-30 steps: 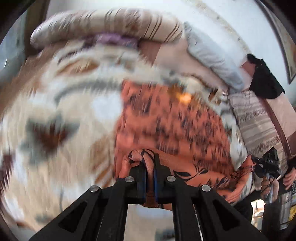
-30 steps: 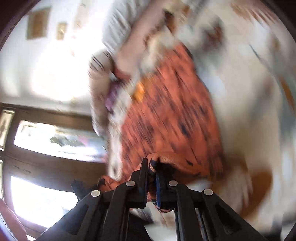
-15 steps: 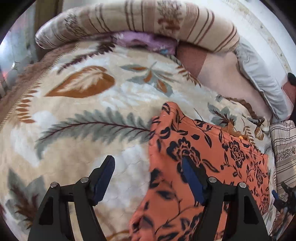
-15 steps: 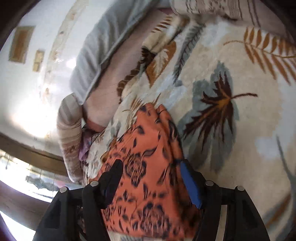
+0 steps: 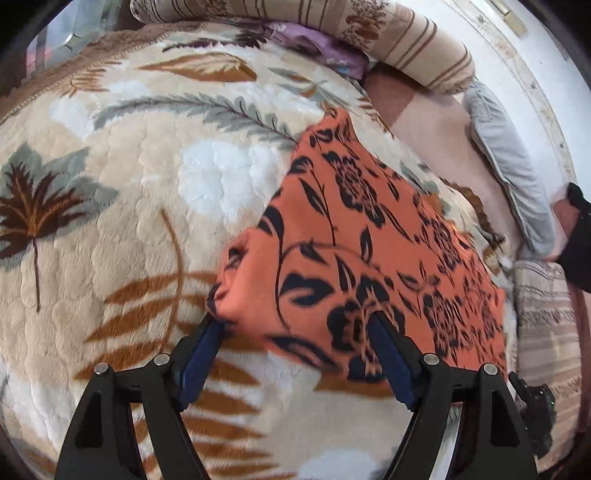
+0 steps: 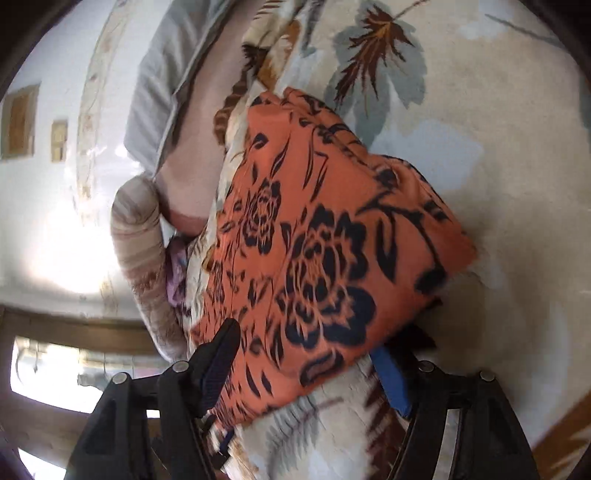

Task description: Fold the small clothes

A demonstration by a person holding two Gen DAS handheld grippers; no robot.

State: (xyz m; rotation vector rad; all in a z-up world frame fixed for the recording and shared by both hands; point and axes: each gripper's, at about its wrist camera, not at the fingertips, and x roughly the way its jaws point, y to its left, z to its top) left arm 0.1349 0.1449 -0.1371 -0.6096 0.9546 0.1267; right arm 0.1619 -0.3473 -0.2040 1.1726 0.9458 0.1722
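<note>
An orange garment with black flowers (image 5: 369, 236) lies folded on a cream blanket with a leaf pattern (image 5: 129, 229). My left gripper (image 5: 295, 350) hangs low over the garment's near edge. Its jaws are opening wide, and that edge lies between the blue pads (image 5: 199, 360) without being pinched. In the right wrist view the same garment (image 6: 317, 236) fills the middle. My right gripper (image 6: 306, 365) straddles its near corner with jaws opening. One finger (image 6: 221, 354) rests over the cloth and the other pad (image 6: 391, 380) is partly under the fold.
A striped bolster (image 5: 369, 33) and a purple cloth (image 5: 325, 48) lie at the blanket's far end. A grey pillow (image 5: 509, 162) and a striped cushion (image 5: 546, 325) lie to the right. There is a black object (image 5: 580, 236) at the right edge and a bright window (image 6: 48, 373) beyond the bed.
Both grippers were shut on bunched corners of the garment, then opened and let it go. Both have sunk closer to the blanket, and the garment now lies flat and folded.
</note>
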